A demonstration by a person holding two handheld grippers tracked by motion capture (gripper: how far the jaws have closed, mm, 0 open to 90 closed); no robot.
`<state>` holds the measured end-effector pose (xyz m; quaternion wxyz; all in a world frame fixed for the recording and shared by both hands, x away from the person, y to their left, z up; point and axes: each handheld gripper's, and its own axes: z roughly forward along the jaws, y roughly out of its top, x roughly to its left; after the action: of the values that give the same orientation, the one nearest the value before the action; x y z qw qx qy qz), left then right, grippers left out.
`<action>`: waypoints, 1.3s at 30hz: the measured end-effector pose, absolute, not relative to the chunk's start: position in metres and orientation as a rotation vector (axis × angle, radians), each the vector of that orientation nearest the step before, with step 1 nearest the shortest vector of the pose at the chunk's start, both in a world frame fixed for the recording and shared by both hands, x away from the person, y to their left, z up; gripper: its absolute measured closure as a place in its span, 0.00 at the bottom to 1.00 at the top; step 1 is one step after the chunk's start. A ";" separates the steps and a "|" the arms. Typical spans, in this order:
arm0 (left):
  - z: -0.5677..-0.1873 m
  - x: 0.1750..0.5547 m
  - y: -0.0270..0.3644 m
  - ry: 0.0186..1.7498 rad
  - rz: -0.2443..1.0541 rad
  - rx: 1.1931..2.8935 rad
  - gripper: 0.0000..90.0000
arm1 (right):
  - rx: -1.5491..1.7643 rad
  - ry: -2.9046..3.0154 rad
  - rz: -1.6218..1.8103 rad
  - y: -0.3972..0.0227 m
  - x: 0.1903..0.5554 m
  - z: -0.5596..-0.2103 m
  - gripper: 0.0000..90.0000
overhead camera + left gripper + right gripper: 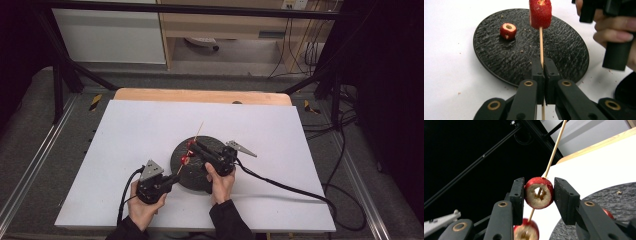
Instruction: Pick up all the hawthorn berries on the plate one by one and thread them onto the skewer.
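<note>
High view: one white table (125, 150) carrying a round black textured plate (181, 175) near the middle of its near half, closer to the near edge than to the far edge. Left gripper (175, 180), held in the person's left hand (142, 205) at the plate's near-left rim; jaws fully closed, clamping the lower end of a thin wooden skewer (197, 132), which slants up and away over the plate toward the far edge. Left gripper view: skewer (541, 45) rising from between the pressed pads, a red cored fruit piece (540, 13) threaded on it above the plate; a second, loose fruit piece (508, 30) lying on the plate near its rim, well apart from the skewer. Right gripper (539, 193), held in the right hand (220, 182) over the plate; right gripper view: jaws narrowed onto a red hollow fruit ring (539, 193), pads touching both sides, the skewer passing through its hole; another threaded piece (526, 231) just below it.
</note>
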<state>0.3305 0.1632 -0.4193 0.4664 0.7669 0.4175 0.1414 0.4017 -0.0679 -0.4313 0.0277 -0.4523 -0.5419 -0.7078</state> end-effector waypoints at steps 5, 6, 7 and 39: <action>-0.420 0.334 0.162 1.025 0.332 1.889 0.98 | -1.390 -1.705 -2.165 -0.066 0.398 -0.434 0.69; -0.421 0.334 0.162 1.022 0.334 1.893 0.98 | -1.392 -1.708 -2.164 -0.066 0.397 -0.434 0.69; -0.421 0.334 0.162 1.019 0.338 1.895 0.98 | -1.394 -1.717 -2.159 -0.066 0.397 -0.434 0.68; -0.432 0.324 0.234 0.984 0.378 2.036 0.98 | -1.203 -2.747 -1.306 -0.071 0.437 -0.389 0.21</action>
<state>0.3237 0.2343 -0.4318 0.4120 0.8092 0.3910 0.1503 0.4370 -0.0710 -0.3886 -0.0646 -0.3670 -0.8380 -0.3986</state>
